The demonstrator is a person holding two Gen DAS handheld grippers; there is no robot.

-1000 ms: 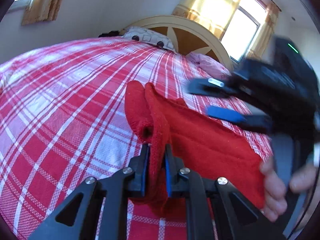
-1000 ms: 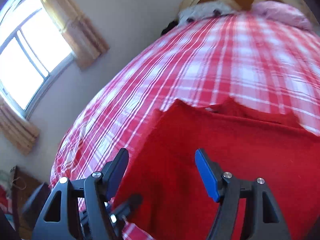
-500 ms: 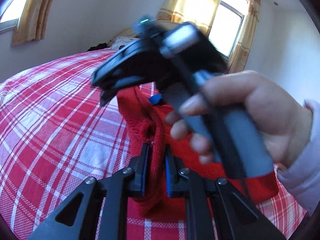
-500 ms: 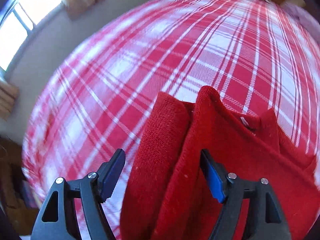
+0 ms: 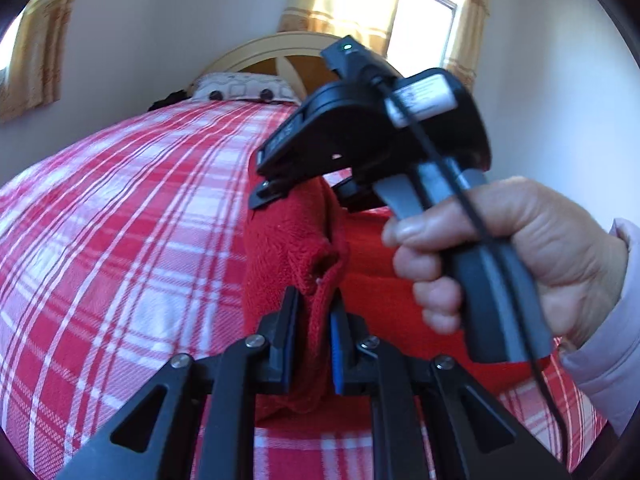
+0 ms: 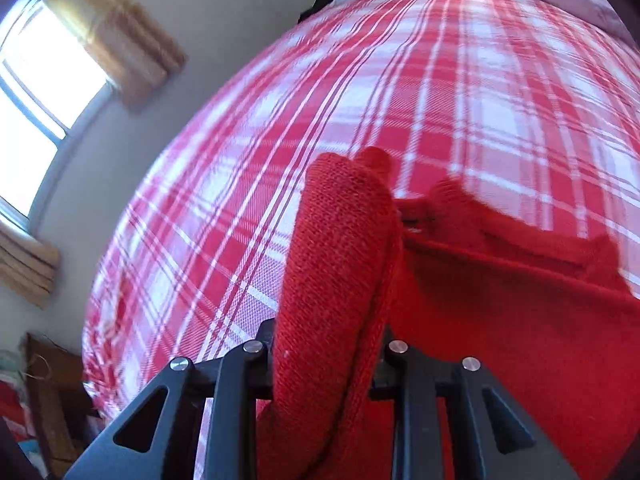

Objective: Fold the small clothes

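Observation:
A small red knitted garment (image 5: pixel 292 248) lies partly lifted on the red-and-white plaid bed (image 5: pixel 132 216). My left gripper (image 5: pixel 314 320) is shut on a folded edge of it near the camera. My right gripper (image 6: pixel 328 340) is shut on a thick rolled fold of the same red garment (image 6: pixel 520 312); its fingertips are hidden by the cloth. In the left wrist view the right gripper (image 5: pixel 288 196), held in a hand, sits at the far end of the raised fold.
The plaid bed (image 6: pixel 360 92) fills both views. A patterned pillow (image 5: pixel 244 88) and a rounded wooden headboard (image 5: pixel 280 52) are at the far end. Curtained windows (image 5: pixel 424 12) are on the walls. Wooden furniture (image 6: pixel 44 392) stands beside the bed.
My right gripper was open around the garment's fold and has closed on it. It moved across in front of the left camera to the far end of the fold. The left gripper kept its grip.

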